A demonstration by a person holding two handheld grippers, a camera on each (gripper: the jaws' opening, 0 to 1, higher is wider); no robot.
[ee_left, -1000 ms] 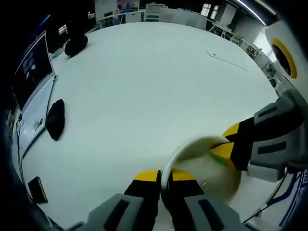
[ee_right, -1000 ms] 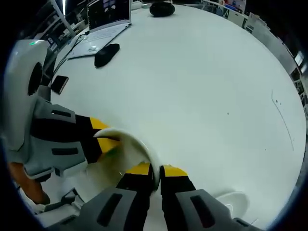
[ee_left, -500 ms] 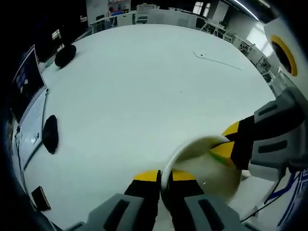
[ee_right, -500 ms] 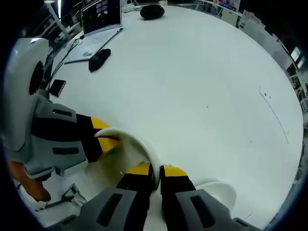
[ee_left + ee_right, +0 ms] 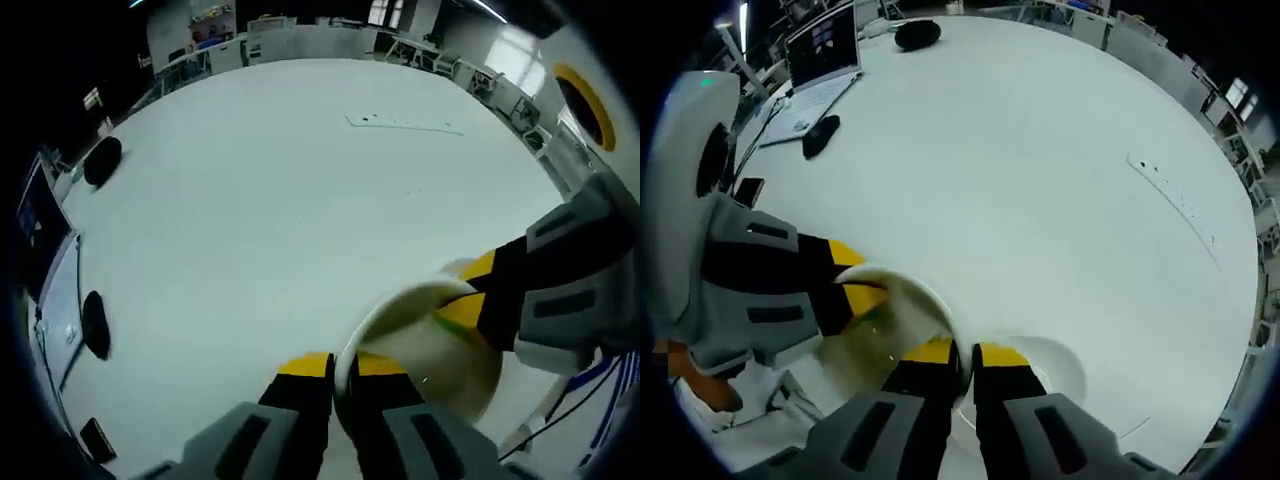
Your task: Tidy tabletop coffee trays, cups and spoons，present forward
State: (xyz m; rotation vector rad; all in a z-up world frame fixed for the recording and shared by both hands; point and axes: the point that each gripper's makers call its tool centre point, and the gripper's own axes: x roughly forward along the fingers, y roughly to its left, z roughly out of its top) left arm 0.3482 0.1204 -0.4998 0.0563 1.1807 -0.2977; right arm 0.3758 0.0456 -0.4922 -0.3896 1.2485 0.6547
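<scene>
Since a second ago both views have swung across the worktop (image 5: 300, 200), and in the right gripper view a white saucer (image 5: 1055, 365) that sat off to the right now lies just past the right tool (image 5: 965, 352). Both tools are still closed narrow on opposite sides of the rim of one white cup (image 5: 420, 335): the left tool (image 5: 343, 365) pinches the near edge, the right the far edge. Further out lie a laptop (image 5: 820, 60) and a black mouse (image 5: 821, 135).

1. We see the white table (image 5: 300, 200) bare ahead and to the right.
2. A laptop (image 5: 820, 60), mouse (image 5: 820, 135) and phone (image 5: 748, 190) crowd the left edge.
3. A saucer (image 5: 1055, 365) lies just beside the right gripper (image 5: 965, 355).
</scene>
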